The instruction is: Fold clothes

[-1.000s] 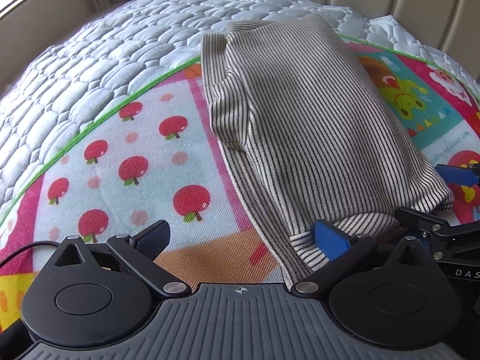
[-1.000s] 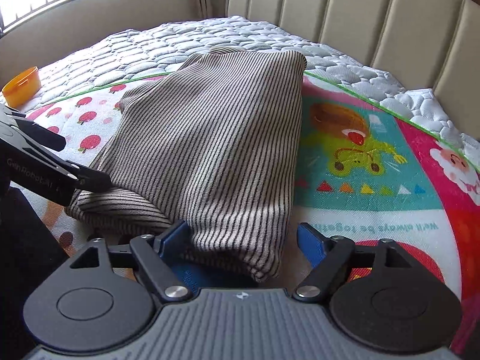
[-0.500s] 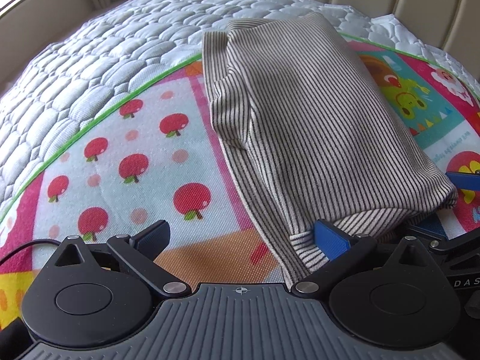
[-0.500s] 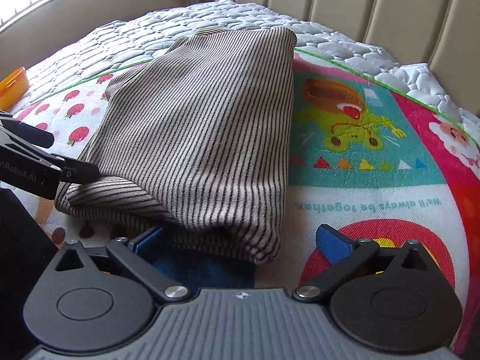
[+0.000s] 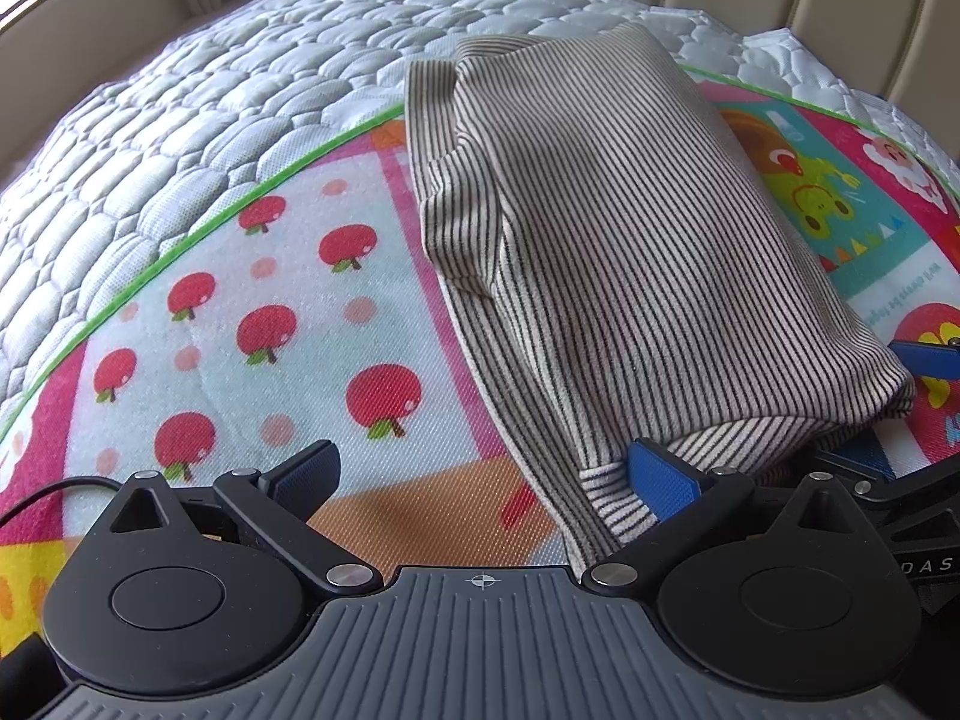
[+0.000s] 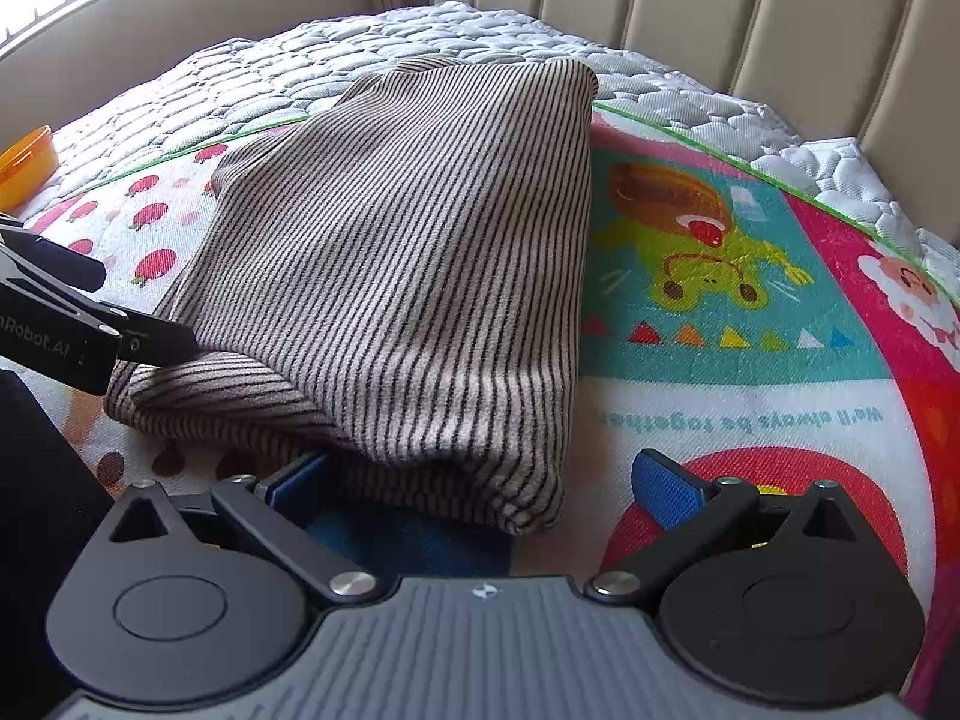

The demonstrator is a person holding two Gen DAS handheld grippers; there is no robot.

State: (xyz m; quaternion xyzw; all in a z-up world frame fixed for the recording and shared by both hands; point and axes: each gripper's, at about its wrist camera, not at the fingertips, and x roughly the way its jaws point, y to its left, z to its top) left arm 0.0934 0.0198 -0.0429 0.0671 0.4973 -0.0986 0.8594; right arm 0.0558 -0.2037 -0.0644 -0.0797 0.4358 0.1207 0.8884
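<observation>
**Striped garment folded on the play mat, both grippers spread at its near edge**

Folded into a long, thick bundle: a beige garment with thin dark stripes (image 6: 408, 276), lying on a bright cartoon play mat (image 6: 750, 372) spread over a white quilted mattress (image 5: 180, 138). Far end of the bundle reaching past the mat's green border onto the quilting; near end hanging over in a soft fold just in front of both cameras. On the left side of the bundle, a sleeve or loose flap tucked under the top layer.

Right gripper (image 6: 480, 480) — jaws just opened to their widest, nothing pinched. Left blue pad half hidden under the near hem of the garment, right blue pad out on bare mat, well clear of the cloth.

Left gripper (image 5: 486, 474) — jaws also spread wide. Right blue pad lying against the near-left corner of the garment, cloth draped beside and partly over it; left pad over bare mat among the red apple prints. No squeeze on the fabric visible.

In the right wrist view, a black finger of the left gripper touching the bundle's left corner. At the far left edge, part of an orange bowl (image 6: 24, 165) on the quilt. Behind the bed, a padded beige headboard (image 6: 720, 12).
</observation>
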